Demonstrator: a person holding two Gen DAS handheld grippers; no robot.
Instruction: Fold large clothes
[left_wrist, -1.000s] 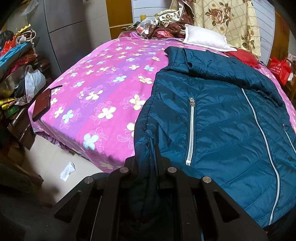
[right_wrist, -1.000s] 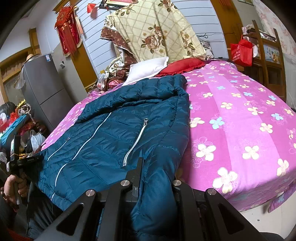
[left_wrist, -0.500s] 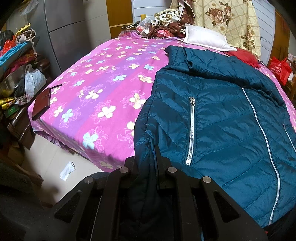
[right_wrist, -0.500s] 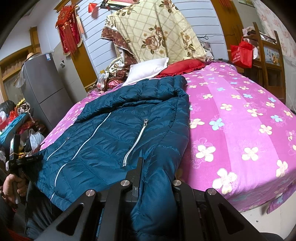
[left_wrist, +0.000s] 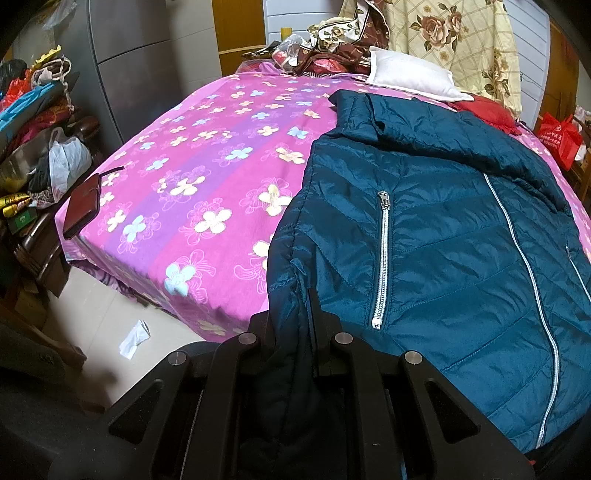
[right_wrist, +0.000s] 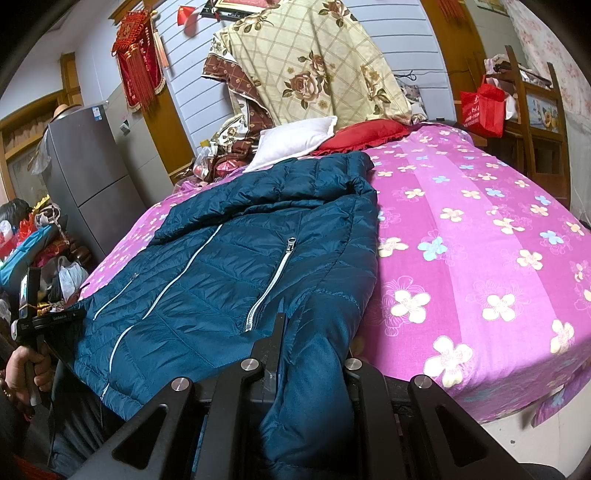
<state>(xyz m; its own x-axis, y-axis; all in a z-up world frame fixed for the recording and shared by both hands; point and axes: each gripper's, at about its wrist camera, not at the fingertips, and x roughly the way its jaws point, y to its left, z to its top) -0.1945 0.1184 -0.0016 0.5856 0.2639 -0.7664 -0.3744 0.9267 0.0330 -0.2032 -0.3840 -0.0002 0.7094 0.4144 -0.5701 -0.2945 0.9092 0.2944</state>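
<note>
2 tongs grip a teal quilted jacket (left_wrist: 436, 236) lying front-up on the pink floral bed (left_wrist: 207, 177), white zippers closed: left tongs (left_wrist: 291, 314) pinch one sleeve, right tongs (right_wrist: 314, 332) the other.

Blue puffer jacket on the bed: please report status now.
Left gripper shut on one sleeve, right gripper on the other. Dark blue quilted puffer jacket flat, zipped, unfolded on pink flowered bedsheet. Nothing on it.
</note>
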